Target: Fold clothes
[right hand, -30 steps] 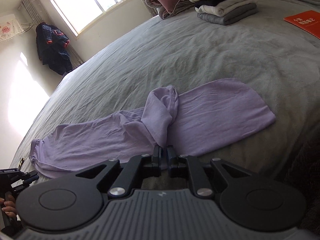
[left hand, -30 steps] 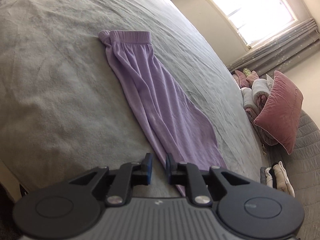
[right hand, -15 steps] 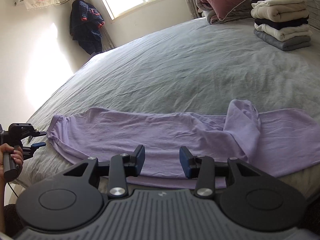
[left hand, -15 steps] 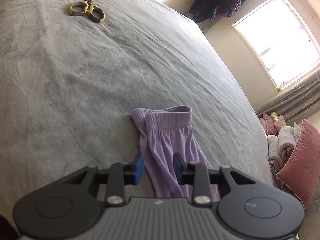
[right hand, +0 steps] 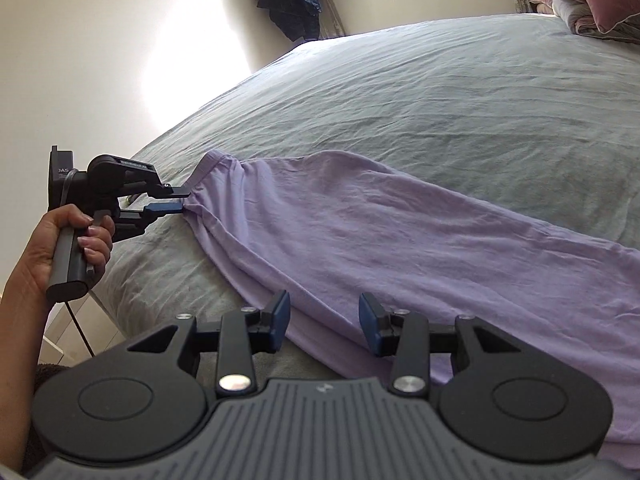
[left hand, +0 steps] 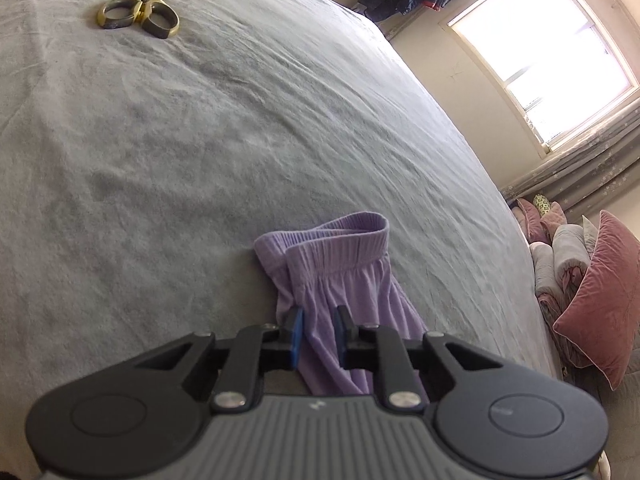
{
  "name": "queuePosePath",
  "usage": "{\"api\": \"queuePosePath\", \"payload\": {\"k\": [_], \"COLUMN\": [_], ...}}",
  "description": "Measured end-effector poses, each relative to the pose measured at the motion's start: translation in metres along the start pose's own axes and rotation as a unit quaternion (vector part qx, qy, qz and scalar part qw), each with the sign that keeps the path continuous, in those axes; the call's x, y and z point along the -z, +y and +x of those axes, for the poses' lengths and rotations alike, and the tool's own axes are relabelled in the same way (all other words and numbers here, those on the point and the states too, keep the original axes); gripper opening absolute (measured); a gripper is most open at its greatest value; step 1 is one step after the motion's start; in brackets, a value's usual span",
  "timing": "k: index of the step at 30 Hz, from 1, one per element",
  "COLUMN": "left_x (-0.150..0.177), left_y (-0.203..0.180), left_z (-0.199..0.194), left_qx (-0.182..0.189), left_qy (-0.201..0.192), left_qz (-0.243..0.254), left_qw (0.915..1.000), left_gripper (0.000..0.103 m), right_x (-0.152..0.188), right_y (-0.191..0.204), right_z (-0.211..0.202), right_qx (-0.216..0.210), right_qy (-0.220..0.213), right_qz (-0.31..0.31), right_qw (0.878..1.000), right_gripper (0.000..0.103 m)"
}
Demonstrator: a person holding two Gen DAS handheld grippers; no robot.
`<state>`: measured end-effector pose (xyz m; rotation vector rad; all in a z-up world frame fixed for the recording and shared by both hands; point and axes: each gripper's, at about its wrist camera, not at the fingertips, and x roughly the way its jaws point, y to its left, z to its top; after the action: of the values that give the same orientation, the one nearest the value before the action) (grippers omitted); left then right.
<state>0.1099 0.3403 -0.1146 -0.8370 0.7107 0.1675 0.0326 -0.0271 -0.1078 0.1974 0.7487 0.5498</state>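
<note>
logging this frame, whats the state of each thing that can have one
purple trousers: spread long on the grey bed, not yet folded
left claw: closing, fabric near the waistband between its fingers
right claw: open over the trouser edge, holding nothing
scissors: closed, lying on the bed
window: bright, curtain drawn aside

Trousers (right hand: pixel 360 232) on bed (left hand: pixel 200 140) (scissors (left hand: pixel 138 14) well apart).

Brass scissors (left hand: pixel 138 14) lie on the grey bedspread (left hand: pixel 200 140).

Bright daylight from overexposed window (left hand: pixel 560 52); wall glare; fisheye-warped edges
</note>
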Motion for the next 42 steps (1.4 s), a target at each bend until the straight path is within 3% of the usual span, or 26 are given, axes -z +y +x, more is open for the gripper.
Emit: {"api": "queuePosePath", "payload": {"k": [3,7,10,14,16,21,27,28,29,31,36,39,42], "left_x": [-0.001,-0.001,-0.003,-0.008,-0.011,-0.013,-0.009,-0.009,-0.009,-0.007,0.008,0.021,0.035], "left_y": [0.001,-0.002,-0.007,-0.005,-0.001,0.018,0.024,0.023,0.023,0.019,0.002,-0.009,-0.024], "left_z": [0.006,0.001,-0.009,-0.023,-0.026,-0.006,-0.006,-0.009,-0.012,-0.022,-0.041,-0.038,-0.029], "left_qx": [-0.008,-0.003,0.012,0.05,0.051,-0.009,-0.035,-0.037,-0.037,-0.034,0.007,0.051,0.096], "left_qy": [0.003,-0.014,-0.038,-0.081,-0.095,-0.064,-0.042,-0.043,-0.045,-0.057,-0.057,-0.019,0.033], "left_qz": [-0.002,0.001,0.018,0.023,0.027,0.025,0.032,0.029,0.026,0.03,0.082,0.107,0.143], "left_qw": [1.0,0.9999,0.999,0.9952,0.9938,0.9976,0.998,0.998,0.998,0.9973,0.995,0.9928,0.9845], "left_gripper": [0.002,0.0,0.0,0.0,0.0,0.0,0.004,0.008,0.012,0.019,0.025,0.025,0.025], "right_x": [0.0,0.001,0.004,0.006,0.008,0.014,0.019,0.018,0.017,0.015,0.014,0.019,0.023], "right_y": [0.008,0.019,0.028,0.04,0.047,0.06,0.055,0.053,0.05,0.044,0.026,0.017,0.011], "right_z": [0.014,0.02,0.019,0.011,0.012,0.023,0.027,0.025,0.021,0.012,-0.01,-0.017,-0.021], "right_qx": [-0.005,-0.004,-0.003,0.006,0.002,-0.003,-0.015,-0.017,-0.016,-0.008,0.016,0.038,0.051], "right_qy": [0.008,0.012,0.006,-0.019,-0.022,-0.017,0.001,-0.001,-0.005,-0.015,-0.032,-0.03,-0.023], "right_qz": [-0.024,-0.057,-0.09,-0.123,-0.138,-0.172,-0.144,-0.135,-0.128,-0.115,-0.09,-0.089,-0.096], "right_qw": [1.0,0.998,0.996,0.992,0.99,0.985,0.99,0.991,0.992,0.993,0.995,0.995,0.994], "right_gripper": [0.039,0.009,0.002,0.001,0.001,0.0,0.003,0.004,0.012,0.013,0.013,0.013,0.014]}}
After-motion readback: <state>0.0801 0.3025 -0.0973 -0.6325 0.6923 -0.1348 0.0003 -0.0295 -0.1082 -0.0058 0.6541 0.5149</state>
